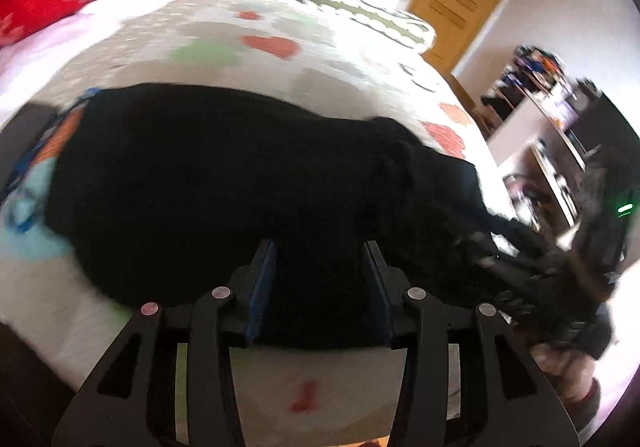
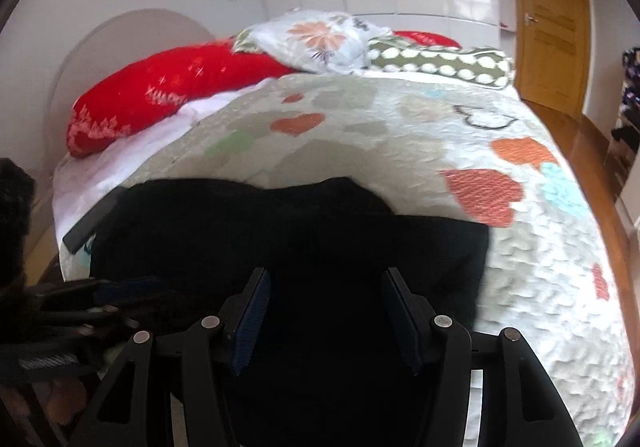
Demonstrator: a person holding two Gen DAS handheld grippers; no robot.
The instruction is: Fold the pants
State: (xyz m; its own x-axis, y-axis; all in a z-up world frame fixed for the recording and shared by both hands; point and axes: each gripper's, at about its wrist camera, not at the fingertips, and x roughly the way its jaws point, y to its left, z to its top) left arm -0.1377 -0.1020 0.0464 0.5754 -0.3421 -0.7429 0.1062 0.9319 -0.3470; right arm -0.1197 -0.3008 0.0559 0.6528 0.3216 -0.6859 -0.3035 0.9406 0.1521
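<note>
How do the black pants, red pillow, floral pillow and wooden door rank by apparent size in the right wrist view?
1. black pants, though nearest the camera
2. red pillow
3. wooden door and floral pillow: too alike to rank

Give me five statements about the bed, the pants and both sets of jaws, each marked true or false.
1. The black pants lie on the heart-patterned quilt. True.
2. The right gripper has its jaws clamped shut. False: they stand apart over the dark cloth.
3. A red pillow lies at the head of the bed. True.
4. The wooden door stands wide open. False: it is closed.
5. The left gripper holds a pillow. False: its jaws stand apart over the pants, with no pillow between them.
</note>
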